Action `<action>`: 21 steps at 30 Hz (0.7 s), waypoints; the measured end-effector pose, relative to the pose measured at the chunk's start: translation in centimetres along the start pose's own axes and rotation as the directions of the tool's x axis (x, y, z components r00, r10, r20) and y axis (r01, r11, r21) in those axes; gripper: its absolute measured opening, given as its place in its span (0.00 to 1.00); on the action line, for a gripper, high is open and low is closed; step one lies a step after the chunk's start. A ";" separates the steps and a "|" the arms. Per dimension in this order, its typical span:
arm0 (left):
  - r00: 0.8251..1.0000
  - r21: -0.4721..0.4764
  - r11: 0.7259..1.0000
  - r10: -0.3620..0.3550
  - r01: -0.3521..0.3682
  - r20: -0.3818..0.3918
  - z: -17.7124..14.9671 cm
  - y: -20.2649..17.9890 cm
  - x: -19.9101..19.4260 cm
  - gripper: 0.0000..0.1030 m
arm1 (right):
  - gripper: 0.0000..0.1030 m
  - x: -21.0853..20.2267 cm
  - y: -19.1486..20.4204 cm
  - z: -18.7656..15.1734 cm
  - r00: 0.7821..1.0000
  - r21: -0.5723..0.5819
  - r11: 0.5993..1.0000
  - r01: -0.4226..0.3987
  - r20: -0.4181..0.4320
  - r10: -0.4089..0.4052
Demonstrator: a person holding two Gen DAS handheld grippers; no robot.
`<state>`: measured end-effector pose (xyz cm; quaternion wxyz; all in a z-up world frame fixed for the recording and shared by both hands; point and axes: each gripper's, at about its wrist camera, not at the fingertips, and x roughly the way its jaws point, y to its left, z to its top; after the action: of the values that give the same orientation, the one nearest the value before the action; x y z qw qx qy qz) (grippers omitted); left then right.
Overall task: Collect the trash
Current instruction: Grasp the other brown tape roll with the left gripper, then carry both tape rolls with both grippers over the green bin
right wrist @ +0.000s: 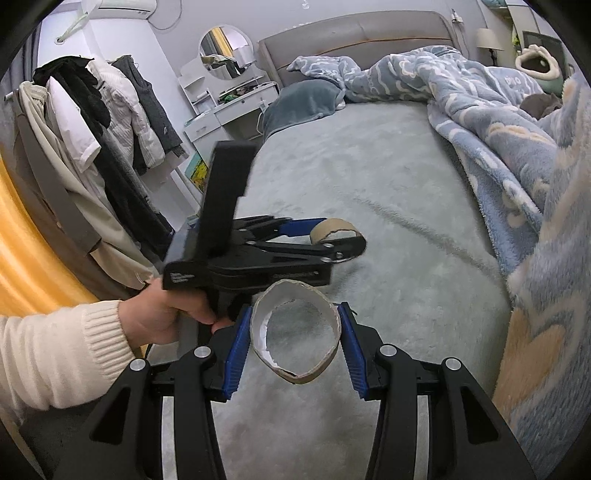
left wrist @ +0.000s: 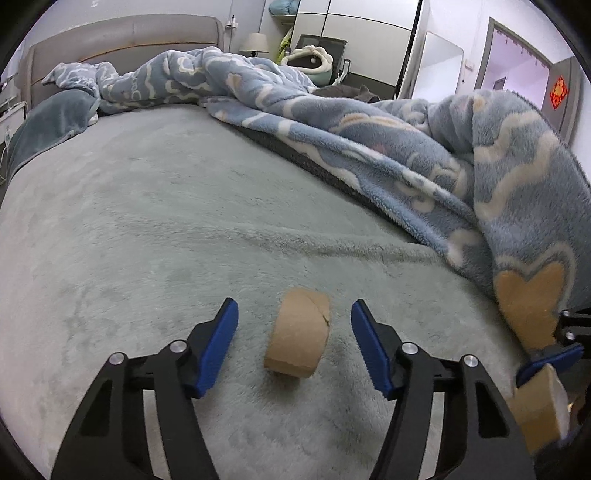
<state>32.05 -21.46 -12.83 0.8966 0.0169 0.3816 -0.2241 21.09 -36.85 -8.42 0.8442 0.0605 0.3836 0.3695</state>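
The left tongs (left wrist: 293,332) stand wide over the bed (left wrist: 155,221), their blue pads either side of a cardboard tube (left wrist: 298,334) that lies on the grey-green cover. The pads do not touch the tube; there is clear cover between each pad and the cardboard. The tube lies on its side, one open end toward the camera.

The right tongs (right wrist: 295,332) are narrow and clamp a second tube (right wrist: 295,334), squeezed to an oval between the blue pads, its torn white lining visible at the rim. In the left view this held tube (left wrist: 543,402) shows at the lower right edge, beside the left tongs.

From the right view, the left tongs (right wrist: 334,236) hang just ahead and to the left, gripped by a hand (right wrist: 159,317) in a cream knitted sleeve (right wrist: 55,350); the lying tube (right wrist: 334,229) shows between their tips.

A blue patterned blanket (left wrist: 406,147) is heaped along the right side of the bed, its edge with a tan heart near the tongs but clear of the lying tube. A dark teal pillow (right wrist: 299,103) sits at the grey headboard (right wrist: 354,29). Left of the bed, clothes (right wrist: 110,122) hang on a rack, with a white dresser (right wrist: 229,110) and round mirror (right wrist: 225,51) behind. A lamp (left wrist: 255,42) stands beyond the bed.
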 end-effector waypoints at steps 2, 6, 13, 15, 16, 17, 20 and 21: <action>1.000 0.004 1.000 0.002 -0.002 0.001 0.0 -0.2 0.3 0.64 | 0.46 0.0 0.0 -0.1 1.000 0.000 1.000 -0.004 -0.002 0.004; 1.000 0.008 1.000 0.003 -0.003 0.012 0.2 -0.5 0.7 0.55 | 0.46 0.0 0.1 -0.1 1.000 0.002 1.000 -0.011 -0.002 0.011; 1.000 0.018 1.000 -0.015 0.015 -0.004 0.3 -0.8 1.1 0.26 | 0.46 0.1 0.1 -0.2 1.000 0.009 1.000 -0.008 -0.008 0.008; 1.000 0.015 1.000 -0.021 0.021 0.001 0.4 -0.9 0.9 0.26 | 0.46 0.2 0.1 -0.2 1.000 0.015 1.000 -0.003 -0.012 0.004; 1.000 0.013 1.000 -0.019 0.018 0.006 0.4 -0.9 0.7 0.26 | 0.46 0.2 0.1 -0.2 1.000 0.016 1.000 -0.003 -0.012 0.003; 1.000 0.006 1.000 -0.015 0.015 0.012 0.5 -0.9 0.5 0.26 | 0.46 0.2 0.1 -0.3 1.000 0.017 1.000 -0.002 -0.012 0.002; 1.000 -0.023 1.000 0.007 -0.006 0.021 0.6 -0.5 -0.2 0.26 | 0.46 0.2 0.4 -0.3 1.000 0.023 1.000 0.008 -0.012 -0.007; 1.000 -0.028 1.000 0.011 -0.011 0.022 0.5 -0.4 -0.4 0.26 | 0.46 0.2 0.3 -0.4 1.000 0.025 1.000 0.008 -0.013 -0.008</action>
<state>31.98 -21.79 -12.15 0.9022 0.0041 0.3744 -0.2140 20.75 -36.53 -8.67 0.8424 0.0674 0.3938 0.3616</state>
